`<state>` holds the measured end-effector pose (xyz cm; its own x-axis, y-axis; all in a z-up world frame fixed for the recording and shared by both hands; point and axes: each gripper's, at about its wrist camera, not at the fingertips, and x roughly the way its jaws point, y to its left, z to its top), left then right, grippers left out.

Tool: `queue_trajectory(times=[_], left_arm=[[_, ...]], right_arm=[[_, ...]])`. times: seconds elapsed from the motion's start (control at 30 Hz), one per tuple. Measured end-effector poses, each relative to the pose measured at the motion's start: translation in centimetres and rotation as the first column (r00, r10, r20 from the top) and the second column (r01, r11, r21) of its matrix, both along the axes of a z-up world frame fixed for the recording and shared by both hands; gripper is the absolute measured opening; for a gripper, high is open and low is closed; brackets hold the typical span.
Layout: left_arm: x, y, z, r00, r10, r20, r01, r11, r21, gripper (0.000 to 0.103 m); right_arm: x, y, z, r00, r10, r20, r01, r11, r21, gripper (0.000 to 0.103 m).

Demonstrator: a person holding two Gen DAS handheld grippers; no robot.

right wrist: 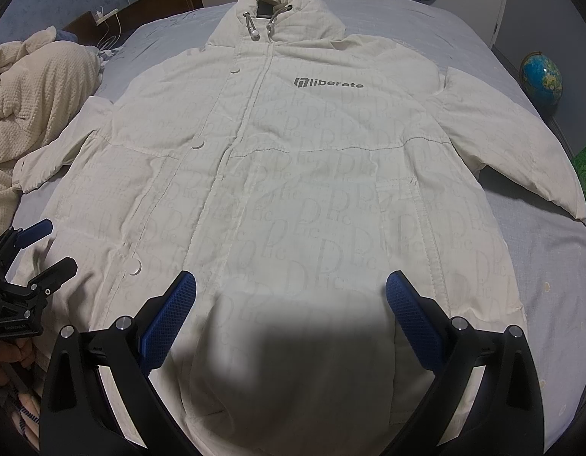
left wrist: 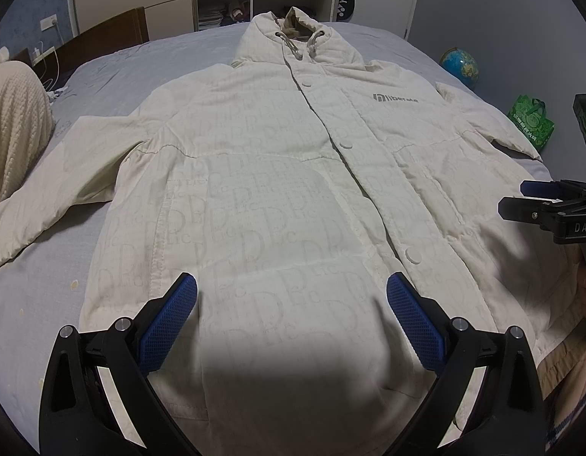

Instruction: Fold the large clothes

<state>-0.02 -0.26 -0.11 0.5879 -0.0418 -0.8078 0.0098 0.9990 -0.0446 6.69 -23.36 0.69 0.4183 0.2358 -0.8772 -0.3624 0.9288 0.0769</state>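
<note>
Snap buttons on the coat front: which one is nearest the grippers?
The lowest snap on the coat, just above the open left gripper; the other snaps sit higher, toward the hood.

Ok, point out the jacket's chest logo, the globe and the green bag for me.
chest logo (right wrist: 328, 84): right wrist view, on the "liberate" lettering.
globe (left wrist: 460, 65): left wrist view, on the blue sphere beside the bed.
green bag (left wrist: 531, 121): left wrist view, on its patterned front panel.
</note>
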Motion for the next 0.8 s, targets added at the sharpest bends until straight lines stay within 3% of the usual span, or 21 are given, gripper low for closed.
queue_trajectory(times=[0.5,0.8], left_arm=[[0.0,0.0,0.0,1.0,0.001,0.0,-0.001,1.0,-0.001,0.096],[-0.1,0.5,-0.2,1.0,0.02,-0.003,-0.02,1.0,-0.007,0.096]], right_arm=[[0.2,-0.5,0.6,1.0,-0.01,0.008,0.01,0.999,0.037,0.096],[2.8,-6.5,4.8,0.99,-0.137,0.036,0.129,0.977,0.173,0.096]])
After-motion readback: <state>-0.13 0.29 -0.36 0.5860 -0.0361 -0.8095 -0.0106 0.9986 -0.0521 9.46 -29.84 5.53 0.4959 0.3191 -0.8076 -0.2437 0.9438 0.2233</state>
